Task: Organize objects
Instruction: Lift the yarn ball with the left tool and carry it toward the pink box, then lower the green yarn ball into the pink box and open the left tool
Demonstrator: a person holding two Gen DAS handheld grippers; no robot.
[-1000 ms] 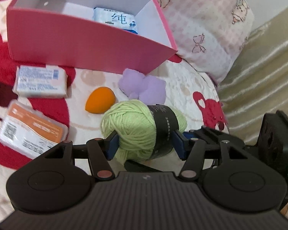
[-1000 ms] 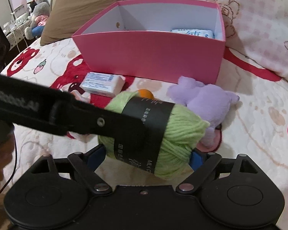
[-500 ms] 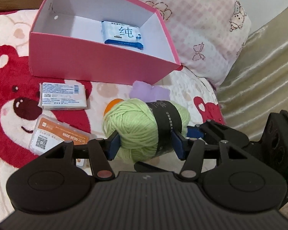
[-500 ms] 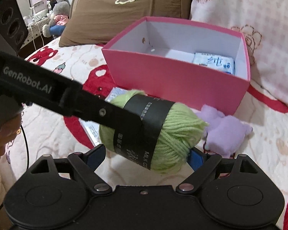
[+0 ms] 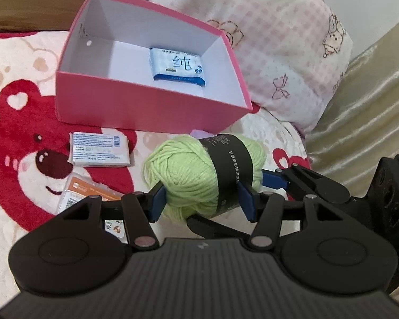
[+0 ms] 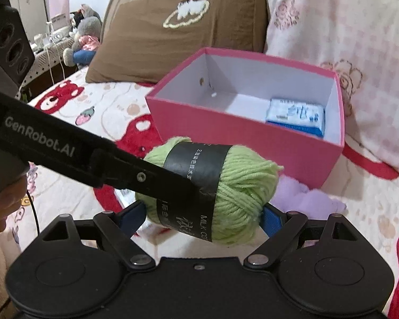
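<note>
Bedspread point(image 5: 18, 61) under twice-gripped yarn ball point(image 5: 188, 170)

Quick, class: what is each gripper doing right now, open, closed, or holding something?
Left gripper: jaws closed on the green yarn ball.
Right gripper: jaws closed on the same yarn ball, from its two ends.

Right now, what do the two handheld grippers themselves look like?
Both are matte black plastic. The left gripper and right gripper each have two round housings, jointed link arms with silver pivot pins, and blue pads. In the right wrist view, the left one's side bears white "GenRobot.AI" lettering and a thin black cable.
</note>
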